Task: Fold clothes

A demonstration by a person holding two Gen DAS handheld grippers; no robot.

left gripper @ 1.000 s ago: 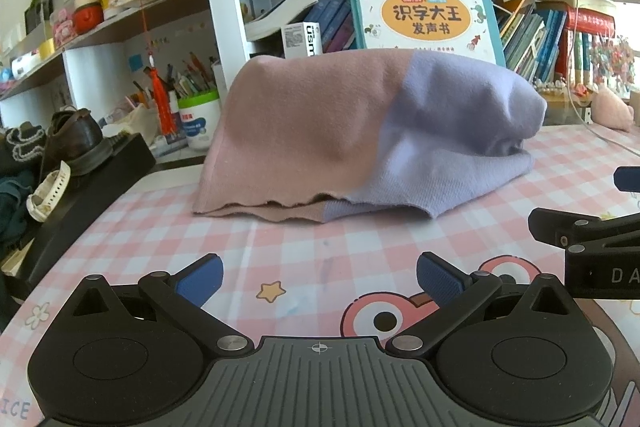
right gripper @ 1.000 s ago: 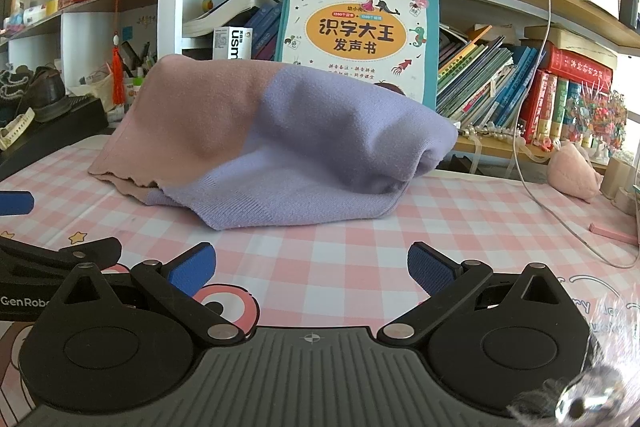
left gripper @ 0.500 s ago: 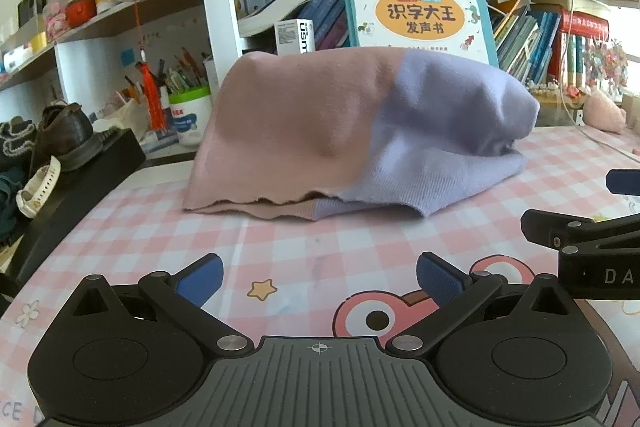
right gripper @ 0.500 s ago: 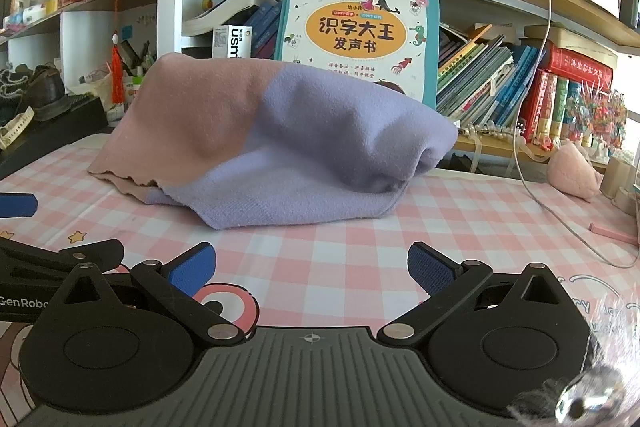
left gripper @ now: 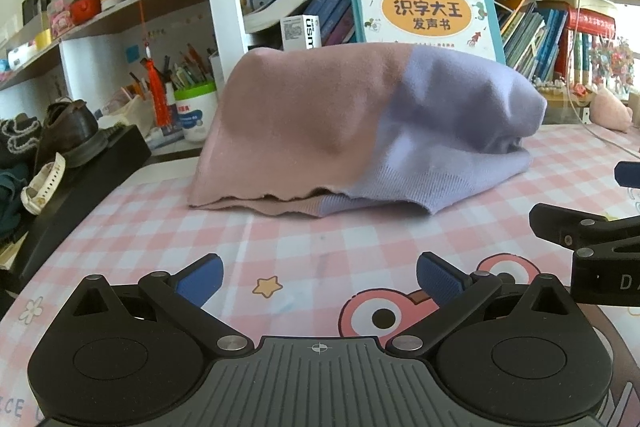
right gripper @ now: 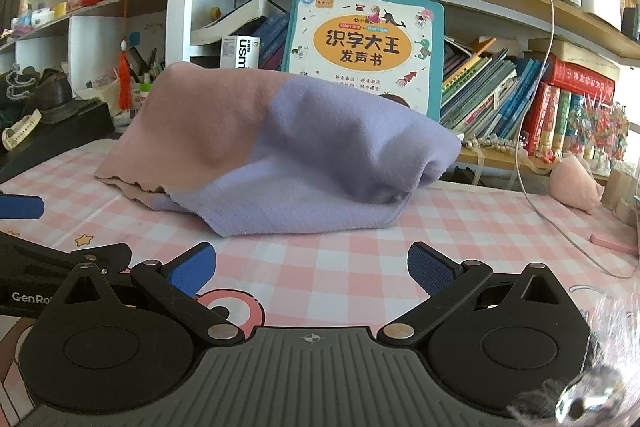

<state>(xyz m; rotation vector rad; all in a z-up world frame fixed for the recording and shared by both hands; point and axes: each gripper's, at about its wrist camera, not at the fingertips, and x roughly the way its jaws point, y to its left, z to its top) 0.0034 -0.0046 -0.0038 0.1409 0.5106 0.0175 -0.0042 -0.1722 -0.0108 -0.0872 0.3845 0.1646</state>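
- Left gripper (left gripper: 319,279) is hovering low over the pink-checked tablecloth (left gripper: 280,247), its blue-padded jaws spread wide and gripping nothing.
- Right gripper (right gripper: 310,269) is holding the same pose beside it, jaws gaping and empty; "GenRo" is showing on the neighbouring tool's arm.
- Just beyond both, the pink-and-lavender knit garment (left gripper: 360,131) is lying bunched in a mound on the tablecloth, its wavy hem facing the grippers, apart from both.
- Behind the garment, a teal children's book (right gripper: 366,43) is standing upright, reading "识字大王 发声书".
- Beside it, a white box (right gripper: 242,53) is showing "usm".
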